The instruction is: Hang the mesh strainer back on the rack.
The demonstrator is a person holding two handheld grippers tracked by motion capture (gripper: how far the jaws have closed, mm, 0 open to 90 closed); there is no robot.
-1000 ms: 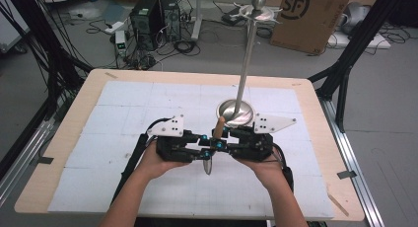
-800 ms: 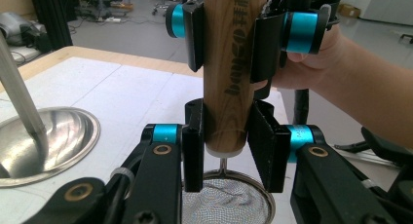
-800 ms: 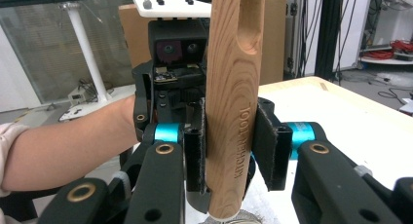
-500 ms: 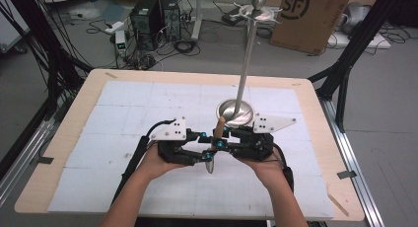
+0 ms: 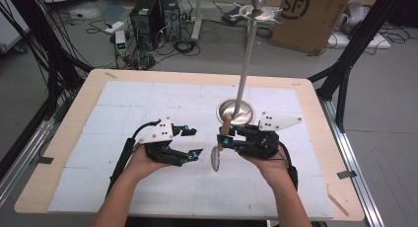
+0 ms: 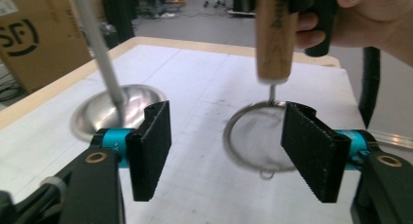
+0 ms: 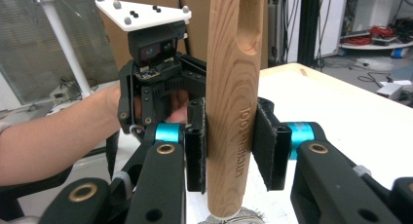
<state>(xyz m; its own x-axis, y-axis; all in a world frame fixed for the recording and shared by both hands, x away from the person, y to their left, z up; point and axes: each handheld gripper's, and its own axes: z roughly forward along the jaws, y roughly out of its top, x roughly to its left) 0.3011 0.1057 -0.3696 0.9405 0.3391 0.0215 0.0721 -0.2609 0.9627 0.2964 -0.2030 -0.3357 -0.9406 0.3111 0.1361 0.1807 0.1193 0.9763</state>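
Gripping strainer (image 5: 216, 159) by its wooden handle: right gripper (image 5: 226, 140) clamped | left gripper (image 5: 191, 142) jaws just opened, nothing between, strainer right of them

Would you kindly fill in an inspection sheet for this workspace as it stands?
Surface: wooden table under a white mat.
Job's things: strainer, wooden handle upward, mesh hanging down; metal stand with tall pole.
Clutter: nothing seen.
Grippers: right gripper shut on the strainer's handle; left gripper has just been opening, nothing between its fingers.
Cables: black cable trails from left gripper.
Surroundings: cardboard box, computer tower, floor wiring.
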